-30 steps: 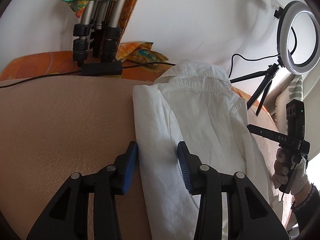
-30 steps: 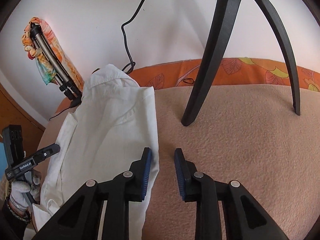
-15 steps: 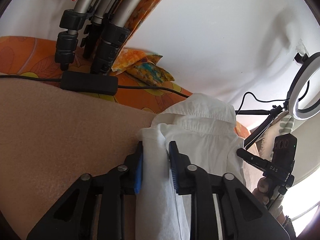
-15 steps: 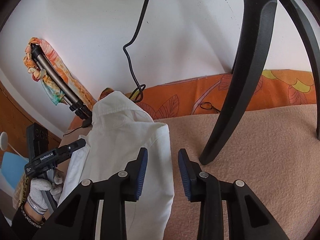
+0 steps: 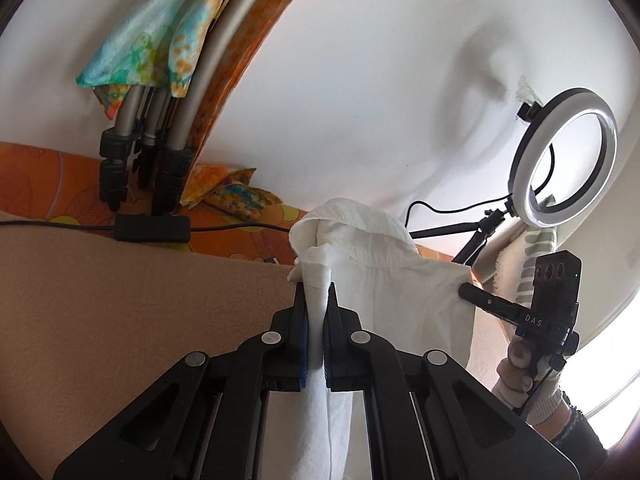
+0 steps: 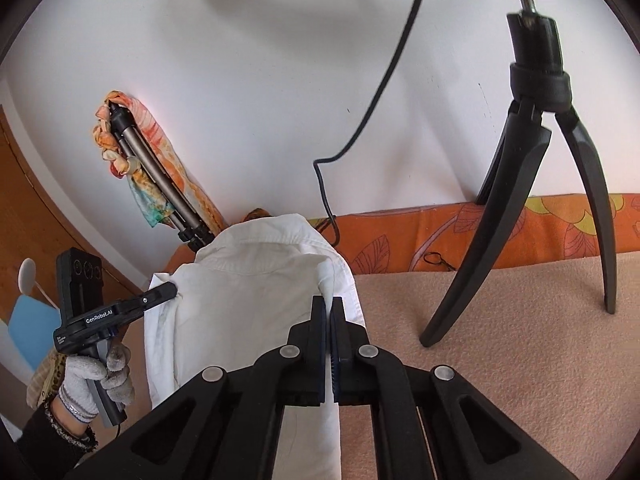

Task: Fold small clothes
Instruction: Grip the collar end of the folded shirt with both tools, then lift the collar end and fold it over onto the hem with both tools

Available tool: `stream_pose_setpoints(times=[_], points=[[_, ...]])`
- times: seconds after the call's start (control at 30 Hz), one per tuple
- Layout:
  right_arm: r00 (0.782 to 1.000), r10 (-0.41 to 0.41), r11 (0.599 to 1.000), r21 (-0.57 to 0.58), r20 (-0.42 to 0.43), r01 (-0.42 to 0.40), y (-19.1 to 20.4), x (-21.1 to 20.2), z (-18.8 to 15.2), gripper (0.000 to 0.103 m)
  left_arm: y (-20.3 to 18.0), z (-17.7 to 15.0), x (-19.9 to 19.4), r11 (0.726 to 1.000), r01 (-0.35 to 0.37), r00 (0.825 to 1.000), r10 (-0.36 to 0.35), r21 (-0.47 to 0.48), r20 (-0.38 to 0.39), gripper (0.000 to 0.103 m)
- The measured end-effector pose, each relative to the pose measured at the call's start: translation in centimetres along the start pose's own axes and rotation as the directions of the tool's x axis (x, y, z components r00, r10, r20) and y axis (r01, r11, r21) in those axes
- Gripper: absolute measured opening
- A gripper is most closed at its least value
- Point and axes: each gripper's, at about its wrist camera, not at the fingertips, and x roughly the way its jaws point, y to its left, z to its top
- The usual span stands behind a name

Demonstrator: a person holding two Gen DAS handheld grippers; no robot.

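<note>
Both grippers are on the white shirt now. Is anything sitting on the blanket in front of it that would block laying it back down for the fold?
Nothing visible blocks it. The left gripper and right gripper are each shut on an edge of the white shirt. The peach blanket beside it is bare; the black tripod stands off to the shirt's right, apart from it.

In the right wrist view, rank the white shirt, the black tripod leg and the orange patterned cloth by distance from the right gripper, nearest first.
1. White shirt: pinched in the right gripper.
2. Black tripod leg: standing to the right.
3. Orange patterned cloth: along the far wall.
</note>
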Motion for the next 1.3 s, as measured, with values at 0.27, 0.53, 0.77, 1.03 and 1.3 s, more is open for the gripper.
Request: stream_pose_setpoints(times=[0.27,0.53,0.77,1.03,1.3], points=[[0.999,0.027,0.995,-0.101,0.045,-0.022,3.6,-6.0,-1.2,0.0,-4.4,-1.5,-5.6,0.994,0.005,0.999,-0.009,0.113,0.035,0.004],[0.999,0.017,0.978,-0.206,0.05,-0.007,7.3,-12.2,-5.9,0.0,-7.2,-6.6,-11.3,0.979,-0.012,0.998,0.0,0.203,0.058,0.004],[1.0,-0.016,0.971,-0.237,0.017,0.02,8.2,-15.6,-13.7,0.0,-8.2,-14.1,-14.6,0.957,-0.047,0.999,0.039,0.287,0.032,0.004],[0.997,-0.068,0.963,-0.264,-0.034,0.056,8.9,-15.5,-21.4,0.0,-7.1,-20.7,-15.4,0.942,-0.11,0.991,0.129,0.317,-0.038,0.004],[0.98,-0.195,0.936,-0.303,-0.027,0.178,8.7,-16.3,-23.8,0.002,-6.4,-23.2,-17.5,0.93,-0.159,0.981,0.185,0.332,-0.049,0.004]])
